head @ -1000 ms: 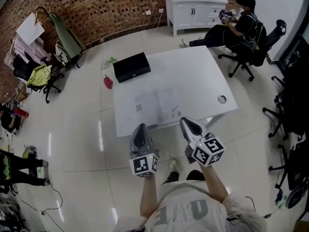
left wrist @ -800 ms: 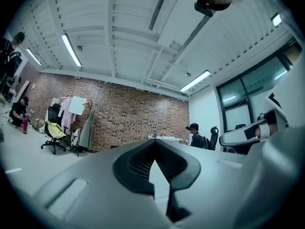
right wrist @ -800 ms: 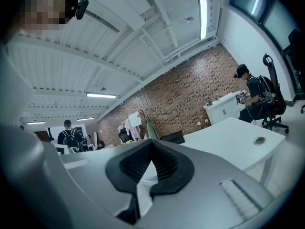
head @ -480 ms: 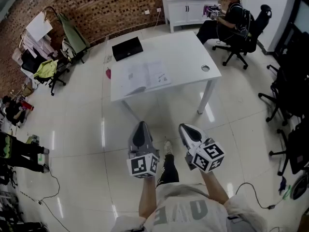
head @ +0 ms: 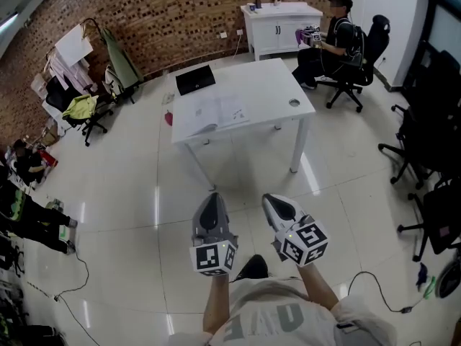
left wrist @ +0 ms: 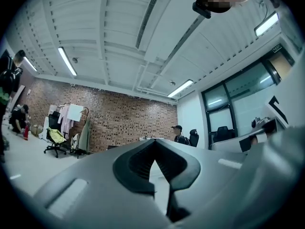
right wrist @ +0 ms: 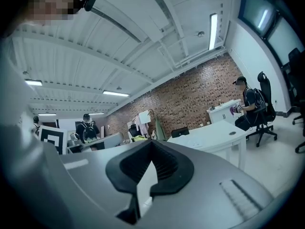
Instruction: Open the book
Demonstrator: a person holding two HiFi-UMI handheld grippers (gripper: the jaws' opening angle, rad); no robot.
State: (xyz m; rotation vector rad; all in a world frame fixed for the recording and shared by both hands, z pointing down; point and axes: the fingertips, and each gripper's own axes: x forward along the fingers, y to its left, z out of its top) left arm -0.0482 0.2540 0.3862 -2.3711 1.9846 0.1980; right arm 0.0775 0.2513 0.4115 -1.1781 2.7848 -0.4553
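The book (head: 211, 114) lies open, pale pages up, near the front left edge of the white table (head: 266, 92). Both grippers hang over bare floor, well short of the table and apart from the book. In the head view my left gripper (head: 211, 198) and right gripper (head: 276, 200) sit side by side, pointing toward the table. Each is shut with nothing between its jaws. The left gripper view shows the left gripper (left wrist: 153, 142) closed tip to tip, and the right gripper view shows the right gripper (right wrist: 151, 144) the same, with the table (right wrist: 214, 133) far ahead.
A black flat case (head: 195, 79) lies at the table's far left corner. A person on an office chair (head: 333, 33) sits beside a white cabinet (head: 281, 16). More chairs (head: 425, 146) line the right; a clothes rack (head: 86, 67) stands left. A cable (head: 72, 280) crosses the floor.
Both grippers and the head camera have drawn back from the table, which now looks smaller and farther off. The jaws stayed shut and empty.
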